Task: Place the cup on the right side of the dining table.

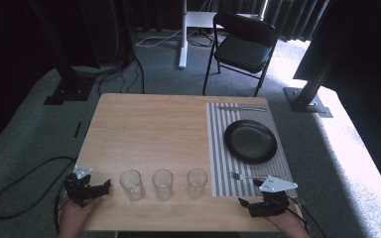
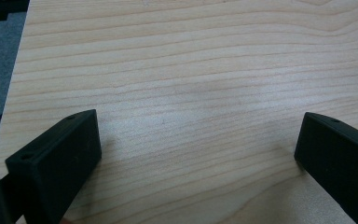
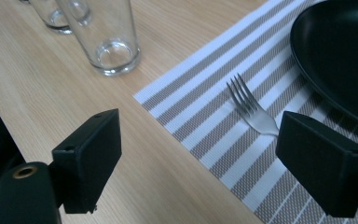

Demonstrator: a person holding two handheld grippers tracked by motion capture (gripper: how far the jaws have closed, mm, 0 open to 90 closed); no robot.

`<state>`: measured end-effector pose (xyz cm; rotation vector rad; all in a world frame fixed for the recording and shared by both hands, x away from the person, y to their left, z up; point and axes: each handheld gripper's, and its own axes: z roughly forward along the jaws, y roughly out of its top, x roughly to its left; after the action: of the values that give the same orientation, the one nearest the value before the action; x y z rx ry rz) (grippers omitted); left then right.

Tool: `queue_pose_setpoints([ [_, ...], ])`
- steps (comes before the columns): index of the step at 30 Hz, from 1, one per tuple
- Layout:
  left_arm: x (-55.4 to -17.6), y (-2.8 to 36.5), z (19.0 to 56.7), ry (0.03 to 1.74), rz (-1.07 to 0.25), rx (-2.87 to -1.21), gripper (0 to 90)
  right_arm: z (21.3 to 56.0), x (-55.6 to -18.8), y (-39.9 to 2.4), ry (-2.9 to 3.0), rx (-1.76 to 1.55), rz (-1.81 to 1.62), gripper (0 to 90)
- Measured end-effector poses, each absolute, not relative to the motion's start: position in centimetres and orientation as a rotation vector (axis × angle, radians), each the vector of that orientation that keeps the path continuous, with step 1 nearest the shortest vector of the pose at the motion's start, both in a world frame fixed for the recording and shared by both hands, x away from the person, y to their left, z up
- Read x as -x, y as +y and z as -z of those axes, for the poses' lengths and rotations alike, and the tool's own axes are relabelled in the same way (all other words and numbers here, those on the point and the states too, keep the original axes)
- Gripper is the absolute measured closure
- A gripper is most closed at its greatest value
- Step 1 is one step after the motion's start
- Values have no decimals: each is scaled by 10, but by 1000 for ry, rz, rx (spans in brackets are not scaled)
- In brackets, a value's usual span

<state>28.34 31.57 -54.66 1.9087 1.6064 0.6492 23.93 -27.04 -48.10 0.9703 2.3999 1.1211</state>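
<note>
Waiting at the near edge of the bench (image 1: 149,124), both wide open, empty: left tool (image 1: 87,187), right tool (image 1: 263,204). Probably not started yet. Next, maybe reaching for the fork (image 3: 251,108), flat on the striped mat (image 3: 205,126) beside the black plate (image 3: 345,56).

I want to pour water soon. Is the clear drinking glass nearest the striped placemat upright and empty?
Upright and empty: the clear drinking glass stands on its base beside the striped placemat, mouth up, its bottom bare.
</note>
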Motion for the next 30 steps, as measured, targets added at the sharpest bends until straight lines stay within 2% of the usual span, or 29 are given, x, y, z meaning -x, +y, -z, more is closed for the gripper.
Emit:
queue_pose_setpoints([
  [30,-283,316,547,1606,-649,-1909,6,450,-245,-229,2455,-791,-1196,144],
])
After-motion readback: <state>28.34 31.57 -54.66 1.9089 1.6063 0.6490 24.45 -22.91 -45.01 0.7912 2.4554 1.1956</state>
